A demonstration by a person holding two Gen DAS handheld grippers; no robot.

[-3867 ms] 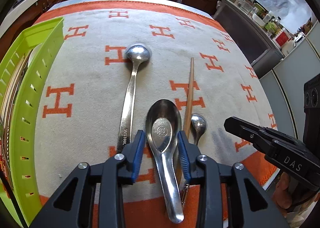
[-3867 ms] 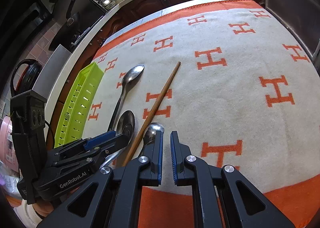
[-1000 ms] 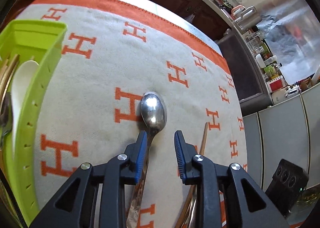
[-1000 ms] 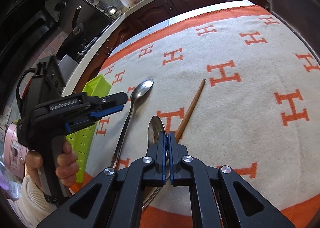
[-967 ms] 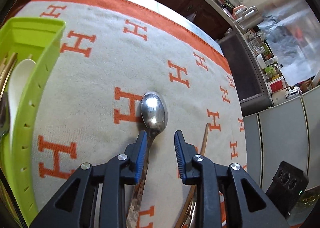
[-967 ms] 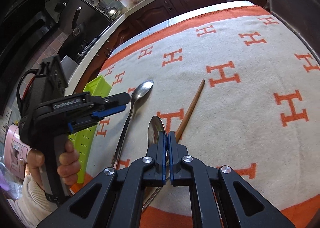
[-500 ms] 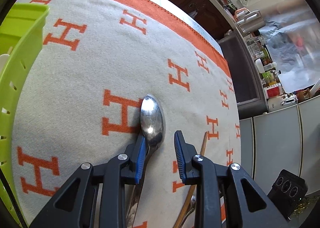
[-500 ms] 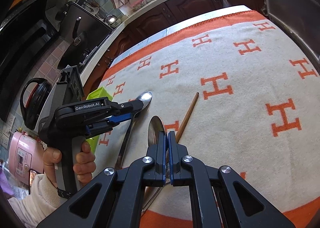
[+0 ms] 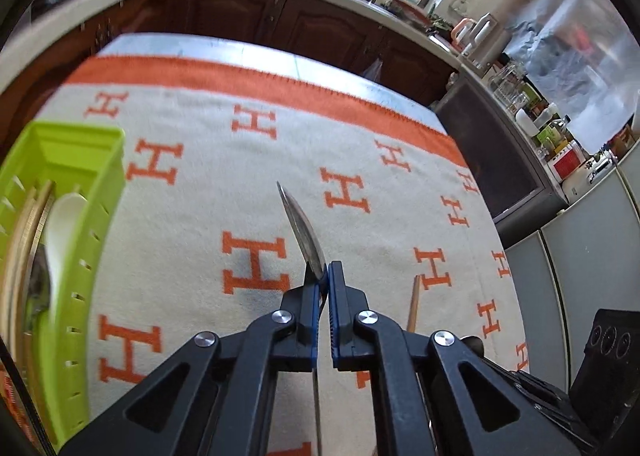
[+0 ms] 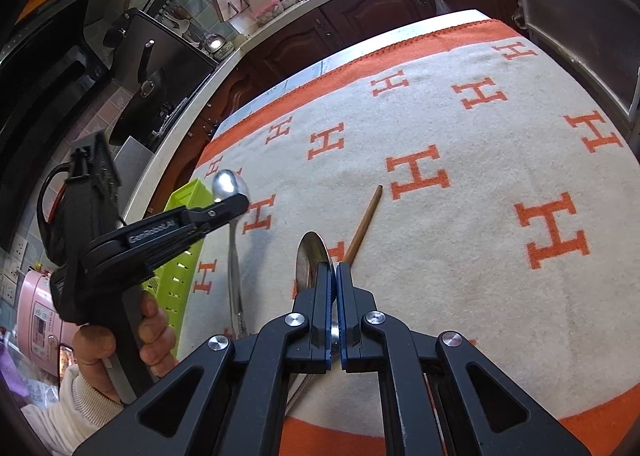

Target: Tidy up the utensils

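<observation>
My left gripper (image 9: 323,276) is shut on a long steel spoon (image 9: 302,234), gripped at the neck and lifted off the cloth, its bowl edge-on above the fingers. In the right wrist view the same left gripper (image 10: 236,201) holds that spoon (image 10: 228,185) with its handle hanging down. My right gripper (image 10: 333,272) is shut on a second steel spoon (image 10: 311,260), held above the cloth. A wooden chopstick (image 10: 362,225) lies on the cloth just right of it and also shows in the left wrist view (image 9: 413,304). The green utensil tray (image 9: 96,215) stands at the left.
The tray holds a white spoon (image 9: 62,223), wooden chopsticks (image 9: 24,232) and metal pieces. The cream and orange H-patterned cloth (image 10: 480,256) covers the table. Dark cabinets and a cluttered counter run along the far side. A pink appliance (image 10: 38,320) stands at far left.
My left gripper closed on the long spoon's neck and lifted it off the cloth, turning the bowl edge-on. My right gripper stays shut on its spoon, slightly higher.
</observation>
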